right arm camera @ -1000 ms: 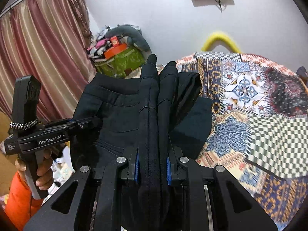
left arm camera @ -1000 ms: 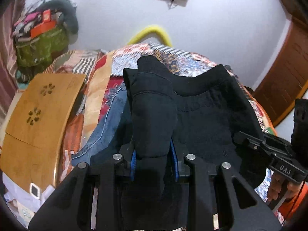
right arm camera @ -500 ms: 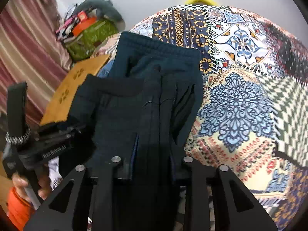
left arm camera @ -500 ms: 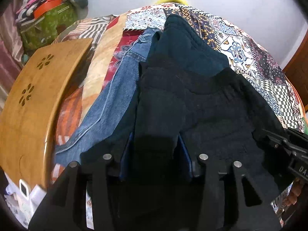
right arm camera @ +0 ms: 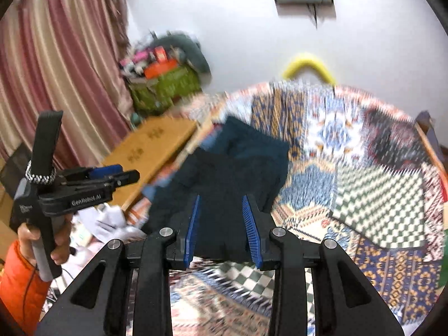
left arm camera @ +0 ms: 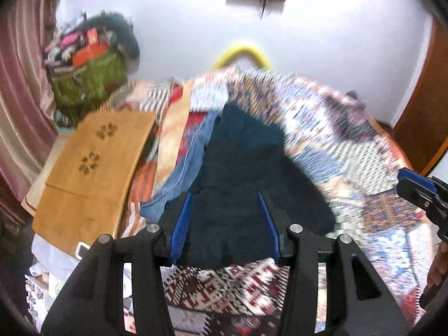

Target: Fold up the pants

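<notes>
The black pants (left arm camera: 252, 196) lie folded on the patterned bedspread (left arm camera: 350, 145), on top of a dark teal garment (left arm camera: 246, 128) and blue jeans (left arm camera: 190, 162). My left gripper (left arm camera: 225, 224) is open and empty, just in front of the near edge of the pants. My right gripper (right arm camera: 222, 225) is also open and empty, in front of the same pants (right arm camera: 224, 184). The left gripper also shows in the right wrist view (right arm camera: 112, 175), held to the left of the pile. Both views are motion-blurred.
A wooden lap table (left arm camera: 92, 165) lies at the left edge of the bed. A green bag piled with clutter (left arm camera: 89, 78) stands behind it by the curtain (right arm camera: 56, 70). A yellow curved object (left arm camera: 242, 54) sits at the far end by the wall. White items (right arm camera: 112, 224) lie beside the bed.
Both grippers have opened and let go of the black pants, which now lie on the pile on the bed. Both grippers have pulled back and tilted up.
</notes>
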A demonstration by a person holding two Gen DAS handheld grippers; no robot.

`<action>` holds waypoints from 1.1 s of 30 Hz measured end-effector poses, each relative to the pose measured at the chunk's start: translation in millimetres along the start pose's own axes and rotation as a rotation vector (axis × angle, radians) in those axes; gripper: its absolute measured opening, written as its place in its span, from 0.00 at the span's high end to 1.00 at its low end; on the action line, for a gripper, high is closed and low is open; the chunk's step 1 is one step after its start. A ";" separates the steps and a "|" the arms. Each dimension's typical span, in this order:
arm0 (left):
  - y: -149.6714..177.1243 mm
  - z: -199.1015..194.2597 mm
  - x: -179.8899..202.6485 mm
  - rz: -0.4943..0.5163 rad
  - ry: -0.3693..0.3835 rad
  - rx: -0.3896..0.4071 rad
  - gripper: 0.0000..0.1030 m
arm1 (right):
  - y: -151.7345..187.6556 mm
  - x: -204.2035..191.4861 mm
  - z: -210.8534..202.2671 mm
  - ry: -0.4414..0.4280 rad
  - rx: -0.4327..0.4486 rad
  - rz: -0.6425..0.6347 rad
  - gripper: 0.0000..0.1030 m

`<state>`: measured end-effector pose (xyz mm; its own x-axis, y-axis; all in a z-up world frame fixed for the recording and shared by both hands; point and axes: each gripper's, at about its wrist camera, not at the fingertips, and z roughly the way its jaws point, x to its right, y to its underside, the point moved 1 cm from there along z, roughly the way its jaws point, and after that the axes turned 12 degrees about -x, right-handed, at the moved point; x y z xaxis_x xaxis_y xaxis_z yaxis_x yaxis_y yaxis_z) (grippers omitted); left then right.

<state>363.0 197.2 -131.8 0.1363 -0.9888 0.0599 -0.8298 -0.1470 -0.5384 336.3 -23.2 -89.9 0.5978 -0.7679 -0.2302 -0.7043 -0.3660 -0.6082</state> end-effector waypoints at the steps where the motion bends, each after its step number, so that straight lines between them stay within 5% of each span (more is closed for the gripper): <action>1: 1.5 -17.4 4.8 0.002 0.004 0.029 0.54 | 0.4 -6.3 -17.0 -0.001 0.030 -0.009 0.71; 9: 59.7 -169.5 36.1 0.052 0.023 0.321 0.54 | 22.6 -72.4 -145.2 0.011 0.299 -0.110 0.71; 18: 154.2 -265.1 66.8 0.097 -0.041 0.550 0.49 | 84.1 -126.0 -208.2 0.026 0.448 -0.156 0.71; 20: 167.1 -275.2 68.9 0.083 -0.033 0.567 0.39 | 93.7 -130.8 -212.7 0.050 0.459 -0.155 0.67; 24: 188.2 -287.6 71.4 0.074 -0.051 0.606 0.10 | 106.9 -132.9 -213.2 0.073 0.468 -0.134 0.40; 33: 211.9 -291.9 72.8 0.041 -0.065 0.605 0.00 | 121.3 -131.1 -221.8 0.134 0.489 -0.091 0.02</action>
<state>39.1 87.1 3.8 0.1588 -0.9872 -0.0121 -0.3830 -0.0503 -0.9224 87.5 -83.6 35.0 0.5712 -0.8169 -0.0800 -0.3712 -0.1701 -0.9128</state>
